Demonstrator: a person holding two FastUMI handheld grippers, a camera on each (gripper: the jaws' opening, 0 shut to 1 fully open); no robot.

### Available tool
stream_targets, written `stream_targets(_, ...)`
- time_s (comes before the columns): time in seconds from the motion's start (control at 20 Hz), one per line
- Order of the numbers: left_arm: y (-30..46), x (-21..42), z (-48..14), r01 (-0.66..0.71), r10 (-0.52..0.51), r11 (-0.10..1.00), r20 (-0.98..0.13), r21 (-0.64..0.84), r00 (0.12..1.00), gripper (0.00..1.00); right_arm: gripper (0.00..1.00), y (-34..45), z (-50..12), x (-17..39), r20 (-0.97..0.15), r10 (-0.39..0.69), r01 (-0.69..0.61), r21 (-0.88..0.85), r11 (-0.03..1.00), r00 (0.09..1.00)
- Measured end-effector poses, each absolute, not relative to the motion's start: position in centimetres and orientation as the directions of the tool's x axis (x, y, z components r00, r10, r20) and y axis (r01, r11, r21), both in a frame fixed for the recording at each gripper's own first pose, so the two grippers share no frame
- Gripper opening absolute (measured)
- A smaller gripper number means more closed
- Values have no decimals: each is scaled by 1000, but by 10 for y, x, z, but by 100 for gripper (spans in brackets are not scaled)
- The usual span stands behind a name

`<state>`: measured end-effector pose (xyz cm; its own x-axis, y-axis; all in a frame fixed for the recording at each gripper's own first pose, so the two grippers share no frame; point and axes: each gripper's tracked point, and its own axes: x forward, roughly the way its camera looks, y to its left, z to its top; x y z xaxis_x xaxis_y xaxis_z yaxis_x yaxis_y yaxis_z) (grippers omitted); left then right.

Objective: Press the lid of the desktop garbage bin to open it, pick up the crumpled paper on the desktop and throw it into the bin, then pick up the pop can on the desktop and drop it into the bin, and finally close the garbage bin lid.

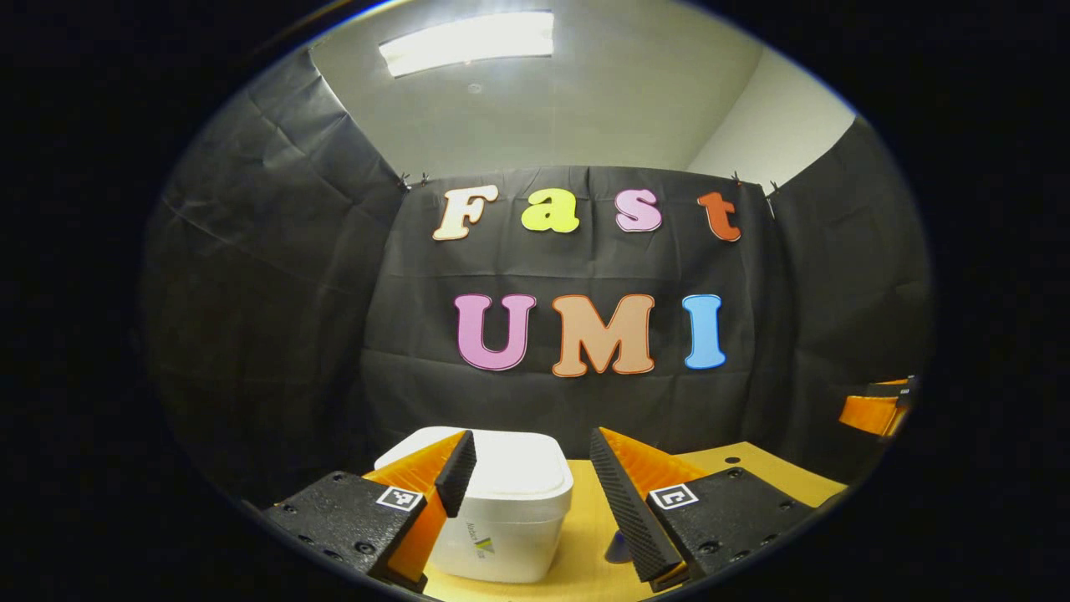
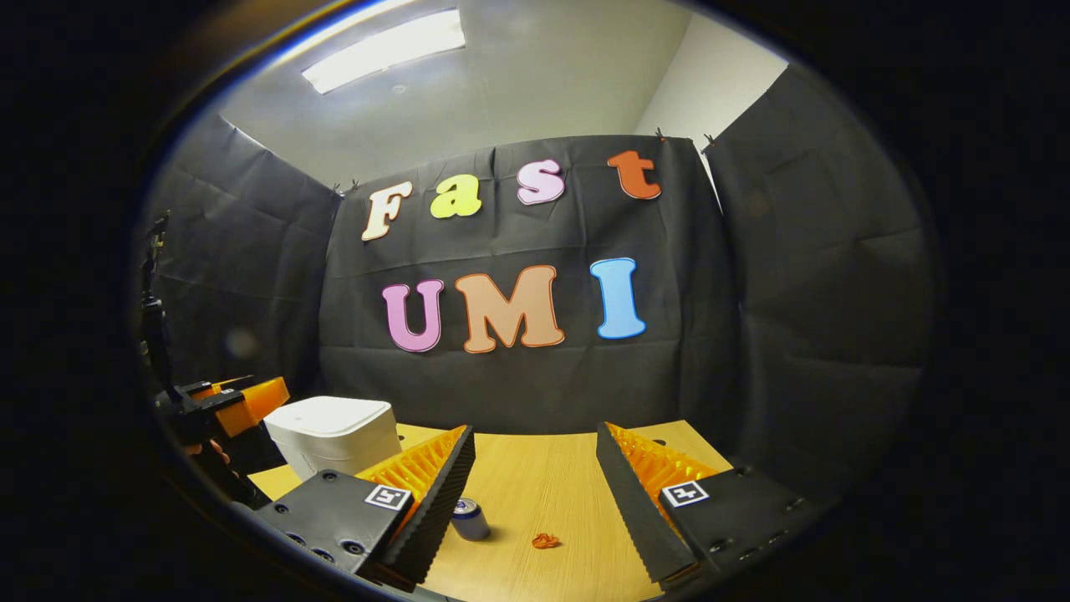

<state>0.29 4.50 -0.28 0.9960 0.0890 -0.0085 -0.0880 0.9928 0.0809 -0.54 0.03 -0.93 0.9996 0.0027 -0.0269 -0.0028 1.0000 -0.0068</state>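
The task stands at its first step: the lid (image 1: 493,468) of the garbage bin (image 1: 501,535) lies flat and closed, and nothing has been collected.

Left gripper (image 1: 535,485): jaws spread wide, holding nothing. In the left gripper view the bin sits at lower centre, partly behind the left-hand finger, on the wooden desktop (image 1: 585,543).

Right gripper (image 2: 535,485): jaws likewise wide apart and empty. In the right gripper view the pop can (image 2: 470,518) stands at lower centre just beside the left-hand finger; the crumpled paper (image 2: 546,541), a small orange scrap, lies near it toward the right. The bin appears at lower left of that frame, well apart from both items, with the left gripper beside it at the left edge.

The left gripper view gives the closer look at the lid. A bluish shape low between its fingers may be the can (too cropped to confirm).

Next move, as judged: bring one gripper down onto the lid and press it so it releases.
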Motion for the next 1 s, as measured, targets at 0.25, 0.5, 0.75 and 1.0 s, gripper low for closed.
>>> stream_targets(0.25,56,14,-13,-112,115,988,-20,109,993,68,93,8,-13,-2,-44,24,-25,-21,999,999)
stream_targets(0.5,76,25,-28,-160,167,977,-38,141,985,30,93,0,-14,-2,-49,1,-2,-27,1000,999)
stream_targets(0.75,94,33,-41,-200,212,962,-42,187,976,12,93,-5,-16,0,-58,-20,19,-20,1000,998)
stream_targets(1.0,98,38,-62,-188,208,961,-82,201,975,0,93,-3,-19,1,-65,-20,18,-31,999,998)
